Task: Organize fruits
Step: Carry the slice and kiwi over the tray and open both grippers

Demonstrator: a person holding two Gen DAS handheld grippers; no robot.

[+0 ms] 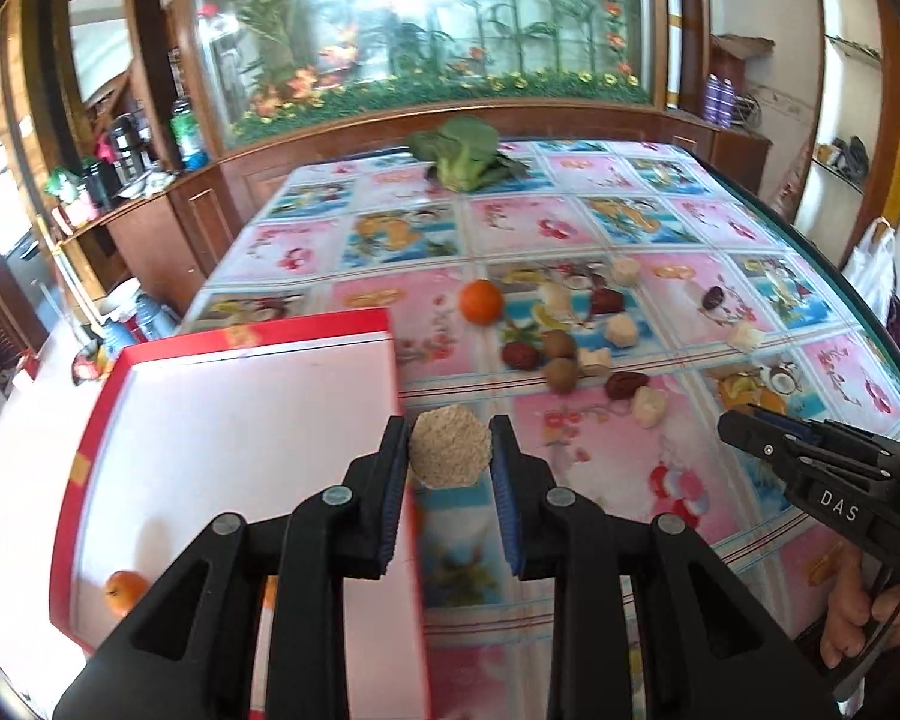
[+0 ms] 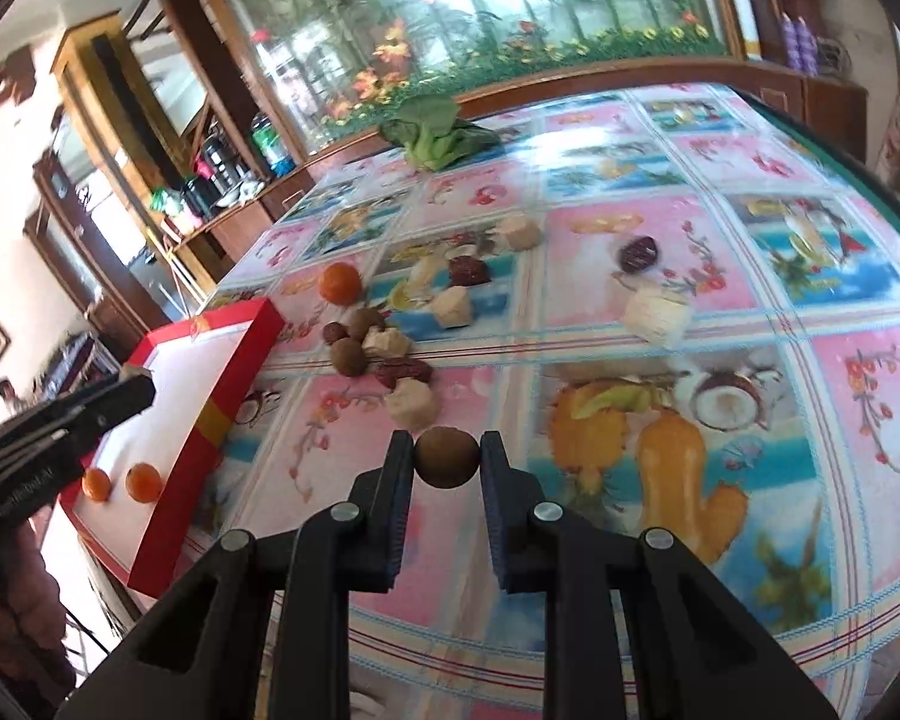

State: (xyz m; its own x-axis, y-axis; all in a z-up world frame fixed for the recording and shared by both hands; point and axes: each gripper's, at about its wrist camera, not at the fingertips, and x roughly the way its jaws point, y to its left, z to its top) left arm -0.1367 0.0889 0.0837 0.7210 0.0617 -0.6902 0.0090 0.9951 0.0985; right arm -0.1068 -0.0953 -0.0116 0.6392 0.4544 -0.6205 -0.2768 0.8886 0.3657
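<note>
My left gripper [image 1: 449, 450] is shut on a pale beige sugarcane chunk [image 1: 449, 447], held above the right wall of the red box [image 1: 252, 333] with a white floor. An orange [image 1: 125, 591] lies in the box; the right wrist view shows two oranges [image 2: 144, 481] there. My right gripper [image 2: 447, 457] is shut on a brown longan [image 2: 447, 456], above the table. Loose on the table: an orange [image 1: 481, 300], longans [image 1: 561, 373], red dates [image 1: 627, 385] and sugarcane chunks [image 1: 649, 405]. My right gripper also shows in the left wrist view [image 1: 750, 426].
A leafy green vegetable [image 1: 465, 156] lies at the table's far edge. The table has a colourful fruit-print cloth [image 1: 600, 468]. Wooden cabinets and a glass panel stand behind; the box overhangs the table's left side.
</note>
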